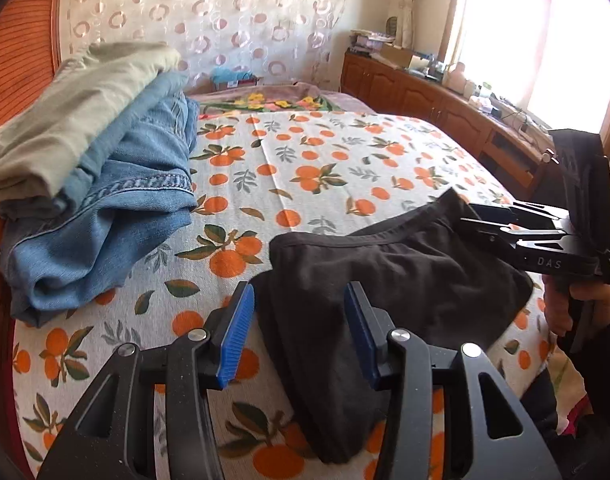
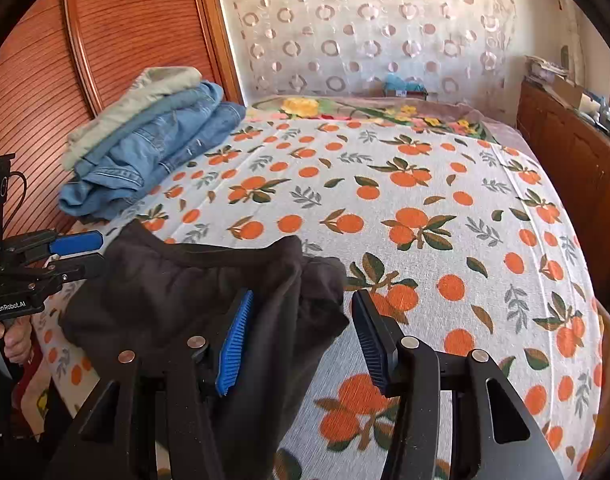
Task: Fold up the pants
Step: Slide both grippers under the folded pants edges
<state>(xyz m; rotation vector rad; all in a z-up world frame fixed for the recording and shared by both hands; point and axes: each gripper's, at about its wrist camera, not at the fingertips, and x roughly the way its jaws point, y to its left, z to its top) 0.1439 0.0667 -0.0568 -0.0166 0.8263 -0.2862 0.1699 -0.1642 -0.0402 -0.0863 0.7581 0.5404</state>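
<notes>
black fabric fills the near middle of both views: the pants (image 1: 385, 280) lie in a loosely folded heap on the near part of the bedspread (image 1: 305, 160), which is white with an orange-fruit print. my left gripper (image 1: 301, 332) hovers just above the near left part of the heap, its blue-padded fingers (image 1: 237, 332) spread wide with nothing between them. from the right wrist camera, my right gripper (image 2: 301, 340) is just as wide open and empty, its left finger over the pants' right edge and its right finger over bare bedspread. each camera also catches the other gripper side-on at the edge of the heap, but from that angle i cannot tell whether it touches the cloth. farther back on the left, against the wooden headboard (image 2: 105, 40), sits a stack of clothes: blue jeans (image 1: 117, 208) below and a pale green garment (image 1: 77, 112) on top, well apart from the pants. beyond the bedspread lies a flowered blanket (image 2: 365, 114), then a curtain (image 2: 365, 28) with a ring pattern. along the far right runs a wooden cabinet (image 1: 425, 96) with clutter on top, under a bright window (image 1: 545, 40).
</notes>
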